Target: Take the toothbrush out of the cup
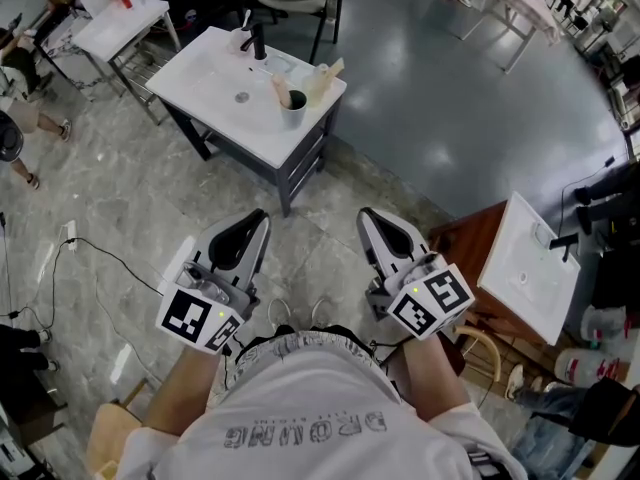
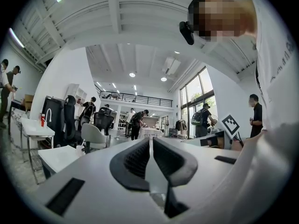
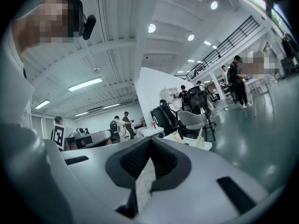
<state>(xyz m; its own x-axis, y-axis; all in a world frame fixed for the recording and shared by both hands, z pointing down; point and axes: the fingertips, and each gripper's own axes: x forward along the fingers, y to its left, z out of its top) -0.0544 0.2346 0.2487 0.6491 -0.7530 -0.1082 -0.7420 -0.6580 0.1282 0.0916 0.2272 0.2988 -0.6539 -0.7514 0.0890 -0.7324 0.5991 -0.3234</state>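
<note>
Wide workshop hall, with glossy grey floor (image 1: 470,98) at the upper right of the head view and marbled tile (image 1: 130,218) in the middle and lower left. In the upper middle of that view, a white washstand (image 1: 215,118) on a dark frame, with a black tap (image 1: 258,40) at its far edge. Near its right corner, a pale cup (image 1: 293,110), upright, and in it the toothbrush (image 1: 280,88), a tan handle leaning out of the rim toward the upper left of the frame. Just beside the cup, to the upper right, one more pale pointed thing (image 1: 326,74), too small to name. Lower, in the middle of the frame, the left gripper (image 1: 262,216) and the right gripper (image 1: 366,215), side by side over the tile, both well apart from the washstand. Both with jaws pressed fully together, pad against pad, nothing between them, plain to see in the left gripper view and the right gripper view. From both, the cup farther up the frame: a little to the right of the left gripper, more to the left of the right one. In the picture slightly closer to the left gripper, yet probably better lined up with the right one, judging from the right gripper view, with cup and handle just above the jaw tips. Before any grasp, need to come forward to the washstand and to open the jaws; then likely to close on the handle above the rim and lift along its lean.
</note>
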